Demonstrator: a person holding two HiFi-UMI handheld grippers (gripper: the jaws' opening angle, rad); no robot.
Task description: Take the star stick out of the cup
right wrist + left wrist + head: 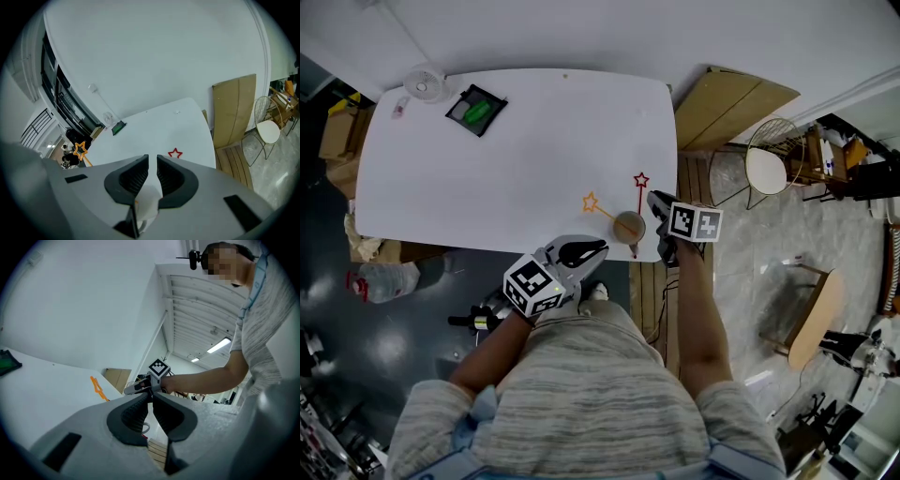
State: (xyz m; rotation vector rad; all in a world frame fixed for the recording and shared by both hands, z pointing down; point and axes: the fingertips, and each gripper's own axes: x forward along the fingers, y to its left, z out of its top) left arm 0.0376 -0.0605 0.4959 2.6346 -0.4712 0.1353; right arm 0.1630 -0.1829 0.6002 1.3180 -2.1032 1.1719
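Jaws of the right gripper (pixel 152 164) are pinched nearly together on the red star stick (pixel 175 153), whose star sits just past their tips. It is beside the cup (pixel 629 227), at the lower right edge of the worktop (pixel 487 187). An orange star stick (pixel 606 213) leans out of the cup. The left gripper (pixel 151 397) has its jaws clenched on nothing.

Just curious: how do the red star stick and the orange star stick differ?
Red star stick: red, its star just past the tips of the right gripper. Orange star stick: orange, leaning left out of the cup, ungripped. Both are hollow stars on thin sticks.
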